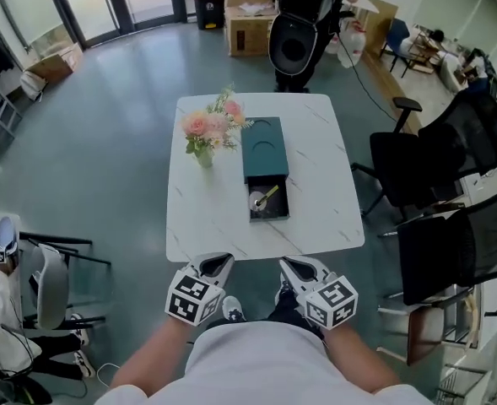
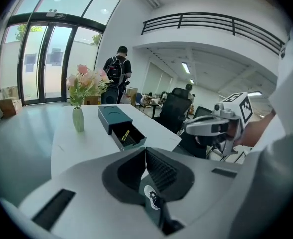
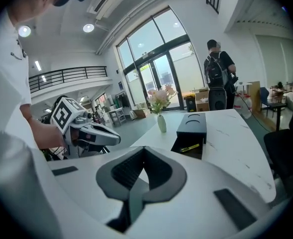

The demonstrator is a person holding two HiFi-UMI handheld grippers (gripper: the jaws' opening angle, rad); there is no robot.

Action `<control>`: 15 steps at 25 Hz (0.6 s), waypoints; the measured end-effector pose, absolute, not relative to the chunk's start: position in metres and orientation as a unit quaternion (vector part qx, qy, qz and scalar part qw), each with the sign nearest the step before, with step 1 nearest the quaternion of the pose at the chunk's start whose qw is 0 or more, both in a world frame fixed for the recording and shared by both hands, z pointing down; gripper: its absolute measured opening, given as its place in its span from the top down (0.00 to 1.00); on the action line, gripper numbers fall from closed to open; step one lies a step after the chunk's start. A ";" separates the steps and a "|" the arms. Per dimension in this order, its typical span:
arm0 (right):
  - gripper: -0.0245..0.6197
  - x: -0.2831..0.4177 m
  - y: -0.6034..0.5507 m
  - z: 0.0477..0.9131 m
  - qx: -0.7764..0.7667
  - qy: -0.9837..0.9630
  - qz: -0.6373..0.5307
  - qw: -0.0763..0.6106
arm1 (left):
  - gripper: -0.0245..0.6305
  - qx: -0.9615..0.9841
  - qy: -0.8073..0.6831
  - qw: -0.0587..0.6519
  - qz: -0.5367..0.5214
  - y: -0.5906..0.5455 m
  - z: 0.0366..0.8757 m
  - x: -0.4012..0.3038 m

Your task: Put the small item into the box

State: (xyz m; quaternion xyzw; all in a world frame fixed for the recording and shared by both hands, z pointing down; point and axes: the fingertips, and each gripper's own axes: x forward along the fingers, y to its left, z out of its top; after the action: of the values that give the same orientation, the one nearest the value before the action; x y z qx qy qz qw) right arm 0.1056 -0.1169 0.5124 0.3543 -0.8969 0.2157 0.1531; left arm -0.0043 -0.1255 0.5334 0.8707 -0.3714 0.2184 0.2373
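A dark teal box [image 1: 265,148] lies in the middle of the white marble table [image 1: 316,175], with its drawer [image 1: 269,202] pulled out toward me. A small yellow item [image 1: 267,197] rests inside the drawer beside a pale round thing. The box [image 2: 114,117] and the yellow item [image 2: 126,135] also show in the left gripper view, and the box [image 3: 192,125] with the item [image 3: 190,147] in the right gripper view. My left gripper [image 1: 217,264] and right gripper [image 1: 294,267] hover close to my body, short of the table's near edge. Both are shut and hold nothing.
A vase of pink flowers [image 1: 206,133] stands left of the box. Black office chairs [image 1: 438,154] crowd the table's right side, and a grey chair [image 1: 50,285] sits at the lower left. A person with a backpack [image 1: 303,24] stands beyond the far edge, near cardboard boxes [image 1: 248,19].
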 end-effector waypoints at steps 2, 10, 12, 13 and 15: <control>0.94 0.104 -0.106 0.513 0.371 -0.890 0.219 0.149 | 0.94 0.877 -0.358 0.233 0.220 -0.118 0.532 -0.006; 0.94 0.106 -0.084 0.509 0.388 -0.884 0.216 0.148 | 0.94 0.887 -0.346 0.221 0.213 -0.101 0.521 -0.004; 0.94 0.108 -0.083 0.509 0.383 -0.886 0.212 0.152 | 0.94 0.888 -0.351 0.212 0.209 -0.100 0.516 0.000; 0.94 0.109 -0.082 0.508 0.379 -0.887 0.211 0.155 | 0.94 0.887 -0.355 0.210 0.207 -0.100 0.515 0.002; 0.94 0.113 -0.080 0.508 0.372 -0.890 0.209 0.160 | 0.94 0.884 -0.363 0.212 0.203 -0.100 0.514 0.006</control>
State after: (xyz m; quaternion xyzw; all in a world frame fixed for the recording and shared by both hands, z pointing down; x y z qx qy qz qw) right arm 0.1129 -0.0803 0.5077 0.3720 -0.8900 0.2093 0.1604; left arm 0.0056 -0.0999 0.5136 0.8844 -0.3627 0.2032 0.2123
